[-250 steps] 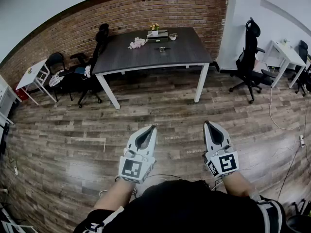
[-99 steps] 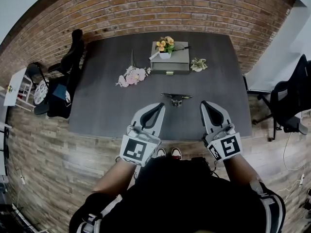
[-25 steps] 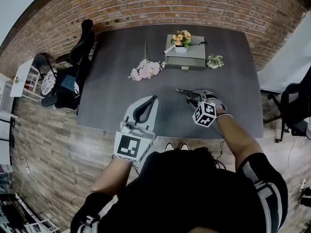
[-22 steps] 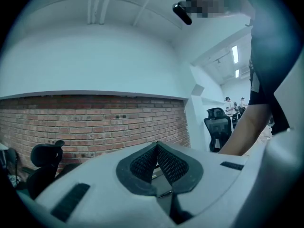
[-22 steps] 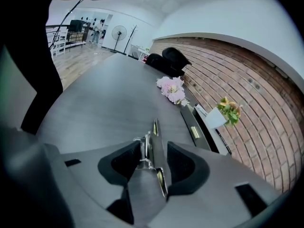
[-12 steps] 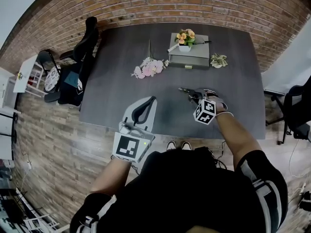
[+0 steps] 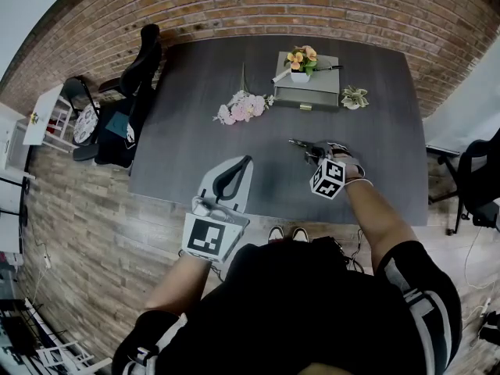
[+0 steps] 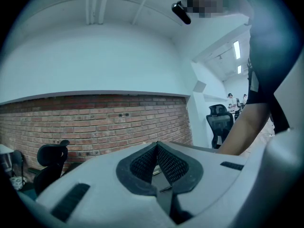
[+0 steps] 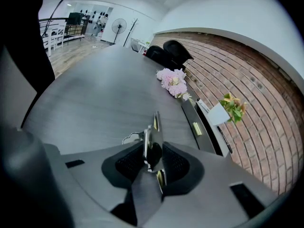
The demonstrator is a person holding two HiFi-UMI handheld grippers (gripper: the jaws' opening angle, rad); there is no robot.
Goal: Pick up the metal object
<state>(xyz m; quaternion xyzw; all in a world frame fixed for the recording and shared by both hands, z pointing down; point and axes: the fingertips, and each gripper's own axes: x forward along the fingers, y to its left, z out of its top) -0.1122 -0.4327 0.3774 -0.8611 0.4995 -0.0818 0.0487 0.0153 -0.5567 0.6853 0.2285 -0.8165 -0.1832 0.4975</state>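
Two hand-held grippers: only my right one is at work. The left hand-held gripper [image 8: 156, 145] points level over the near edge of the tabletop [image 7: 195, 143], its jaws together on nothing.
Right hand-held gripper [image 7: 313, 153]: angled down at the tabletop. Its jaws have just been closing and now stand narrow around the metal object [image 9: 155, 127], with the pads looking to lie against both of its flat sides.
Where the metal object is: a little right of the tabletop's middle, on the near side of the grey box [image 7: 308, 94] and well apart from the pink flowers [image 7: 241, 108]. One thin end reaches out past my jaws.
Step in hand: I judge this to be the grasp itself, with the lift not yet begun.
Grip: I should finish the squeeze until both pads sit firm. The piece is thin and hard, so a light pinch could let it slip or twist.
Balance: a good part of it pokes forward of the pads, so I expect it to want to tip. I should keep the wrist steady.
Lift: straight up and slowly, without dragging it across the tabletop.
Left side: best kept where it is, out of the way.
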